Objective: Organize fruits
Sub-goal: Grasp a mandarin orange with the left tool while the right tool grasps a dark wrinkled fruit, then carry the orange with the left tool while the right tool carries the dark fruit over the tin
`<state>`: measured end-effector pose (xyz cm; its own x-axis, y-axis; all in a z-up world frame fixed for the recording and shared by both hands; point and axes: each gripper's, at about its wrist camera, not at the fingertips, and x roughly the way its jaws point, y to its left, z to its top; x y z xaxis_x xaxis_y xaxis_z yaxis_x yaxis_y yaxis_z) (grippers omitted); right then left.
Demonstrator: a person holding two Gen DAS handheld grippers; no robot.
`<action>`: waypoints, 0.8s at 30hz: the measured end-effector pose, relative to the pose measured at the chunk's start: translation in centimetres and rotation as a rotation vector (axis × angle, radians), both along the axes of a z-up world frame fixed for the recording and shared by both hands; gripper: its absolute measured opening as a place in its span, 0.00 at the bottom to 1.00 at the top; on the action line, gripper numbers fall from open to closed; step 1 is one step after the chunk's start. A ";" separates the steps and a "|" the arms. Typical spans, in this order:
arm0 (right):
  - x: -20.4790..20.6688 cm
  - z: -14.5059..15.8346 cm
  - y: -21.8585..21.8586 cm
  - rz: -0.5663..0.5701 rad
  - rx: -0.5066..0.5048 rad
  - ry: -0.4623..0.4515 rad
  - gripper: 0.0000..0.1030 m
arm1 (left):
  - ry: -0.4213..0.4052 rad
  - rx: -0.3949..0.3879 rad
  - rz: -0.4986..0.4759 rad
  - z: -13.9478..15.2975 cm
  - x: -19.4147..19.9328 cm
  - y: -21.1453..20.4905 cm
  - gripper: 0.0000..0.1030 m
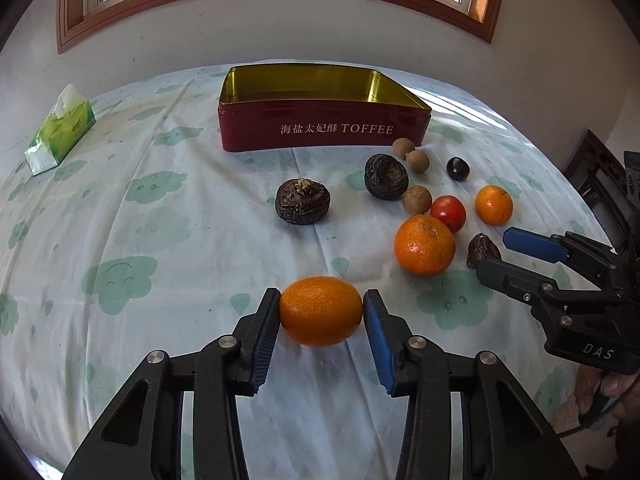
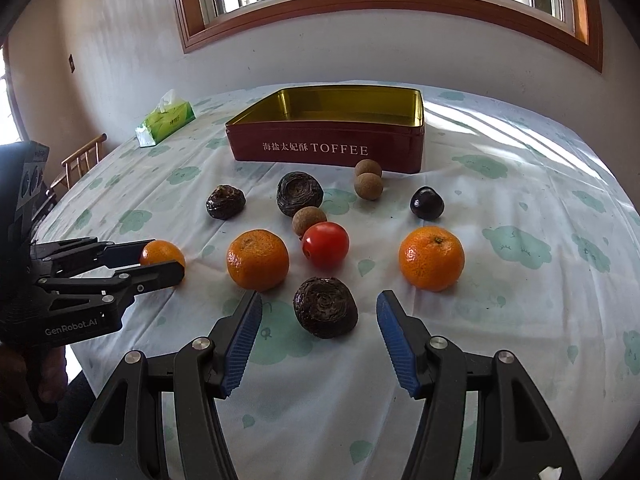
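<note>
The left tongs (image 1: 322, 316) clamp a small oval orange (image 1: 321, 311) across its middle, low over the cloth-covered surface (image 1: 160, 240), well short of the empty red toffee tin (image 1: 324, 132). Light, with pebbled skin that likely yields to pressure, it wants a gentle squeeze. The right tongs (image 2: 318, 336) stand open, straddling a dark, wrinkled, firm-looking fruit (image 2: 325, 307) among smooth round neighbours.

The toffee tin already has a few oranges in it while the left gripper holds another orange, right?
Not quite. The toffee tin is empty: the right wrist view shows only its bare gold inside. The rest holds: the left gripper is shut on an orange.
</note>
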<state>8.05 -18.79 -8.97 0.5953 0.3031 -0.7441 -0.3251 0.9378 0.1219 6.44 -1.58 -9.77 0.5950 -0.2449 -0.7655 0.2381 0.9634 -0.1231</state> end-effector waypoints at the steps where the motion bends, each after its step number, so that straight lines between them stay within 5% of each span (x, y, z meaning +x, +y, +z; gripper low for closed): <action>1: 0.2 -0.1 0.1 0.002 -0.009 0.003 0.55 | -0.005 0.004 -0.001 0.0 0.0 -0.2 0.41; 8: 1.6 -1.1 0.6 0.025 -0.025 0.056 0.41 | -0.015 0.010 -0.002 0.0 -0.1 -0.3 0.41; 9: 1.7 -1.1 0.6 0.019 -0.037 0.054 0.31 | -0.018 0.012 0.000 0.0 -0.1 -0.3 0.41; 24: -2.3 3.1 1.2 -0.014 0.073 -0.079 0.30 | -0.101 -0.044 0.092 3.2 -0.5 1.8 0.40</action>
